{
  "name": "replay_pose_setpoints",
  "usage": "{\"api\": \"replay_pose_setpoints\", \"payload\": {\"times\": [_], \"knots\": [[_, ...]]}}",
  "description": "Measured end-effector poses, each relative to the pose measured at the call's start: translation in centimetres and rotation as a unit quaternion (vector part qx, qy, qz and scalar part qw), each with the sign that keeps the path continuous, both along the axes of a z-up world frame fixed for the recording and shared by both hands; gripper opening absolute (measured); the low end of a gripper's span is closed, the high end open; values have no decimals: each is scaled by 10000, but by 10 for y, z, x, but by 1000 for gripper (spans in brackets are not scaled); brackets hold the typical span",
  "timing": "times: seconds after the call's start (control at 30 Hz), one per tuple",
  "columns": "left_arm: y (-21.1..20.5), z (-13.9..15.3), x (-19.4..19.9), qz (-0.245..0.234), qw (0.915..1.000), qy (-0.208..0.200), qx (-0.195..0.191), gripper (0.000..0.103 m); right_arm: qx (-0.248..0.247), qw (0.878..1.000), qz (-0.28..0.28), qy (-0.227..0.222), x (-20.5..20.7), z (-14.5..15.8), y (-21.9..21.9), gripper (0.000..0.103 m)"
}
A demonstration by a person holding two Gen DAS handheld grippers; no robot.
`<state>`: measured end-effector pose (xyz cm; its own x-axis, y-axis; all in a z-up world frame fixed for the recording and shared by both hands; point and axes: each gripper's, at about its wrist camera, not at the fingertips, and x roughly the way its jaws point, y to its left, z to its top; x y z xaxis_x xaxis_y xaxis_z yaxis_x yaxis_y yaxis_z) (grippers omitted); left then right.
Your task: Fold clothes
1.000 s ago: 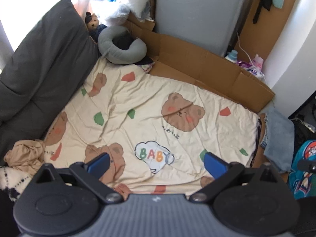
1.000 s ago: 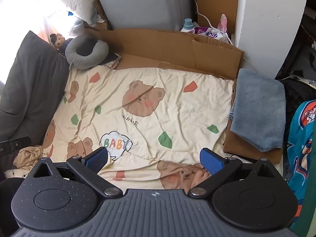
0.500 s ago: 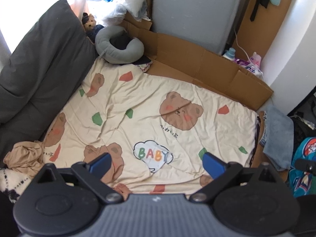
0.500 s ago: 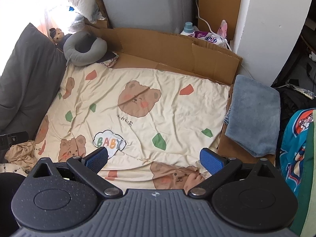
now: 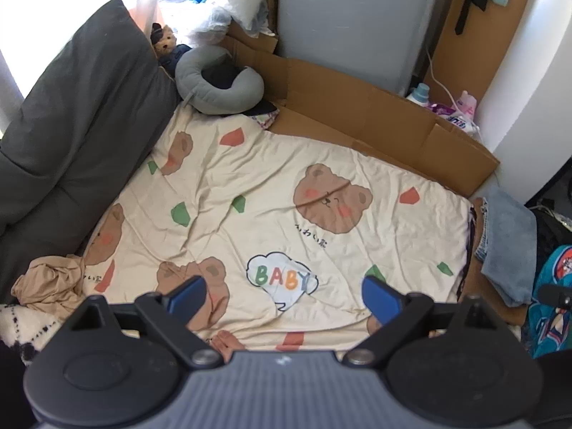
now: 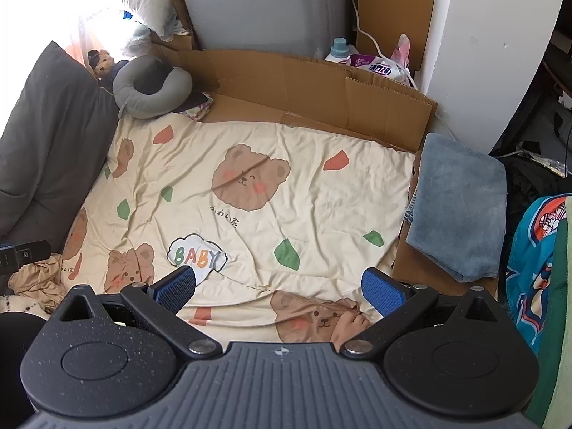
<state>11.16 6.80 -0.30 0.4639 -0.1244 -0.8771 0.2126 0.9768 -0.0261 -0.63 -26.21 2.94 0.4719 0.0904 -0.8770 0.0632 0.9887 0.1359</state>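
Left gripper [image 5: 282, 296]: jaws spread wide, nothing between the blue pads [image 5: 186, 295]; hovers above the near edge of the bed.
Right gripper [image 6: 280, 287]: jaws likewise wide apart, empty; also above the near edge, further toward the right side.
Surface: bear-print sheet [image 5: 286, 193], cream, lightly wrinkled, covers the bed; no garment laid out on its middle.
Task item, candidate 1: crumpled tan garment [image 5: 50, 282], bunched at the near left corner of the bed, partly on a white knit with black dots [image 5: 18, 325]. Nearest the left gripper.
Task item, candidate 2: blue-grey cloth [image 6: 461, 207], already folded flat, just off the right edge of the bed on cardboard [image 6: 411, 250].
Handling (judgement): tan garment looks thin, light and limp; will drape and slide, not hold shape. No breakage risk.
Grasp (judgement): pinch a raised fold at the top of the heap, lift, then find a hem or corner to spread it on the sheet. Exact edges cannot be told from the heap.
Surroundings: dark grey cushion [image 5: 71, 118] along the left edge; grey neck pillow [image 5: 218, 85] at the far left corner; cardboard wall [image 5: 375, 121] along the far edge.
Progress (judgement): no fold yet begun.
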Motion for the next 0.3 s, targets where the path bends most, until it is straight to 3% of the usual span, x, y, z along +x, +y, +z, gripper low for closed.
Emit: {"api": "replay_pose_setpoints", "payload": {"times": [0.3], "knots": [[2,-1,1,20,9999,106,-89,95,151,9998,-93,17,0,-2,-8,102]]}}
